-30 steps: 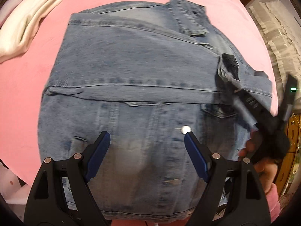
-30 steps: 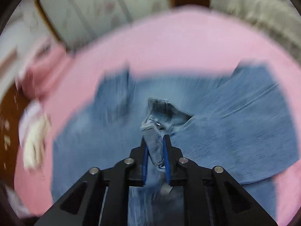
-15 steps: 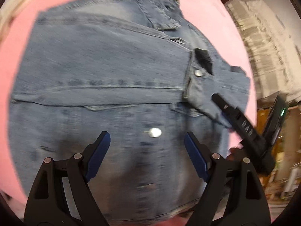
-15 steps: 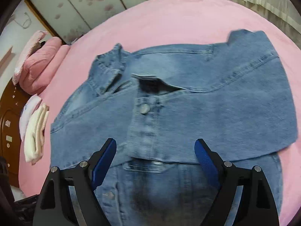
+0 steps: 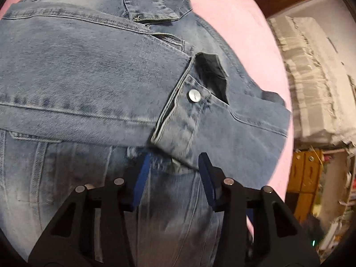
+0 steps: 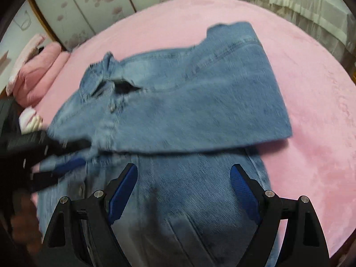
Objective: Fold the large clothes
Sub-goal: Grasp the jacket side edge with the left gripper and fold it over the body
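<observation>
A blue denim jacket point(image 5: 89, 84) lies flat on the pink bed point(image 5: 233, 22), collar point(image 5: 151, 0) at the far end. One sleeve is folded across its chest, and the buttoned cuff point(image 5: 184, 120) ends just ahead of my left gripper point(image 5: 175, 155). Its jaws are closing with the cuff's lower edge between them, and the pads are still apart from the cloth. The right wrist view shows the left gripper point(image 6: 85, 152) at the cuff from the side. My right gripper point(image 6: 184, 169) hangs open over the jacket's point(image 6: 200, 102) lower front, with nothing between its fingers.
Folded white clothes point(image 6: 33, 120) and pink bedding point(image 6: 37, 66) lie at the bed's far left, before flowered wardrobe doors point(image 6: 100, 0). A white frilled drape point(image 5: 311, 77) and a wooden cabinet point(image 5: 304, 171) stand past the bed's right edge. A hand point(image 6: 22, 218) grips the left tool.
My right gripper let go of the cuff, opened wide and drew back; the sleeve now lies across the jacket. My left gripper moved right to the cuff and its jaws narrowed.
</observation>
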Motion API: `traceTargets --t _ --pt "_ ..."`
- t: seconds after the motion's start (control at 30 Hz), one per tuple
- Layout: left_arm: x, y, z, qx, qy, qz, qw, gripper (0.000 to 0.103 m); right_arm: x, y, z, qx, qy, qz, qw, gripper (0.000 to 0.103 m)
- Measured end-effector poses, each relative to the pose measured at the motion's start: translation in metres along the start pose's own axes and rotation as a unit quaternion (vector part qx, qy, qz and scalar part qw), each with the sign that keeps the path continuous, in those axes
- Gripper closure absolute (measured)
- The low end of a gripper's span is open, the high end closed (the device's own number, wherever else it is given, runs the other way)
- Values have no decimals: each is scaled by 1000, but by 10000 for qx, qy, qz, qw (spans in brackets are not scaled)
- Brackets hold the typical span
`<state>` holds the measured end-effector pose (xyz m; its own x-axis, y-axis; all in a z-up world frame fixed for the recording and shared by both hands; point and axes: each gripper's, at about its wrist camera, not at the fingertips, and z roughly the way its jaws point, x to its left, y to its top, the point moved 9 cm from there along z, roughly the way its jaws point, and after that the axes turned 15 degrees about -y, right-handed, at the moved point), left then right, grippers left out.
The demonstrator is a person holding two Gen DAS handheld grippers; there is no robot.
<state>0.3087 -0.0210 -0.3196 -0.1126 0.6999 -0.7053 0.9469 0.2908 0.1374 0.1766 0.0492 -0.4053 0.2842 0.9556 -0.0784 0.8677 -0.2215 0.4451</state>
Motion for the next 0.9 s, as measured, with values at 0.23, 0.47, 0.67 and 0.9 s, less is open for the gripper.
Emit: traceTargets --t 0.23,0.47,0.67,0.9 --pt "1 4 34 4 741 49 9972 61 -44 -15 23 82 -325 -308 9990 16" --pt "-33 11 58 -271 1044 591 9924 90 -77 -13 41 64 -391 -161 9991 16" --pt "-130 34 58 -873 697 1804 9772 92 -87 -8 47 133 -282 -271 9991 16" --pt "-212 110 -6 -1822 -155 1998 9626 92 -84 11 53 89 -290 -390 9988 16"
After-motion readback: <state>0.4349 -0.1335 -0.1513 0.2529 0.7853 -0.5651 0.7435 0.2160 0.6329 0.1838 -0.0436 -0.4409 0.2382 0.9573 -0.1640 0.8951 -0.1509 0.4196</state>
